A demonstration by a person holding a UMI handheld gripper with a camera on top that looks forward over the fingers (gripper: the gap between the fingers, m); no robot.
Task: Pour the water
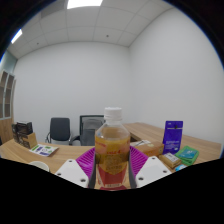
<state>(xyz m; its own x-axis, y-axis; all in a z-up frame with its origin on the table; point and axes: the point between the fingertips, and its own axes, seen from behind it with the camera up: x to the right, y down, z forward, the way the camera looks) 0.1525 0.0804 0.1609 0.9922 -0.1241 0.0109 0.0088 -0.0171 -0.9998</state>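
Observation:
A clear plastic bottle (112,148) with a white cap and a red-and-yellow label stands upright between my fingers, held up above the table. My gripper (112,172) is shut on the bottle, with the magenta pads (86,159) pressing on both of its sides. The bottle's lower part is hidden at the base of the fingers. Amber liquid fills it nearly to the neck.
A wooden table (205,150) runs behind the bottle. On it stand a blue box (173,136), a green packet (188,154) and an orange-brown box (148,147) on the right, and booklets (43,150) on the left. Two office chairs (62,130) stand by the white wall.

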